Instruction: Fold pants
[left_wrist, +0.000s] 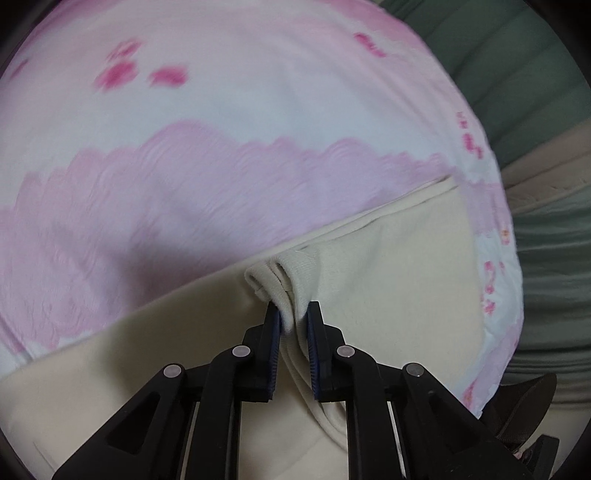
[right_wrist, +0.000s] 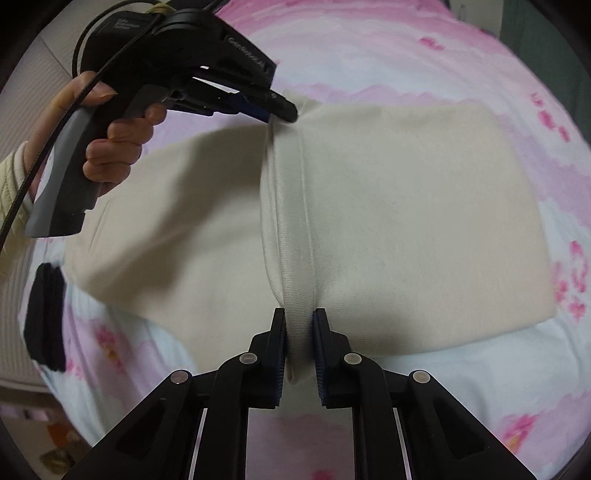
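- My left gripper (left_wrist: 293, 314) is clamped nearly closed on a bunched ribbed band of the cream pants (left_wrist: 388, 295); the fabric rises as a rounded fold above the 2 blue pads at about 12 o'clock from the fingertips.
- My right gripper (right_wrist: 299, 321) is pinched almost shut on the same band at its other end, with the cloth squeezed between the pads and a small loop of it hanging below them.
- From the right wrist view the pants (right_wrist: 369, 206) lie across the pink-and-white flowered bedspread (right_wrist: 369, 55), the ribbed band running from 6 o'clock up to 12 o'clock between both grippers, lifted into a ridge.
- Cream fabric spreads flat toward 3 o'clock and slopes down toward 9 o'clock.
- At 10 o'clock my left hand (right_wrist: 110, 147) wraps the grey handle of the left gripper (right_wrist: 280, 114), whose tips bite the far end of the band.
- A black object (right_wrist: 46, 317) sits at 8 o'clock on the bedspread edge; I cannot tell what it is.
- In the left wrist view the bedspread (left_wrist: 221, 166) fills the upper half, and green fabric (left_wrist: 517, 74) shows at 2 o'clock.
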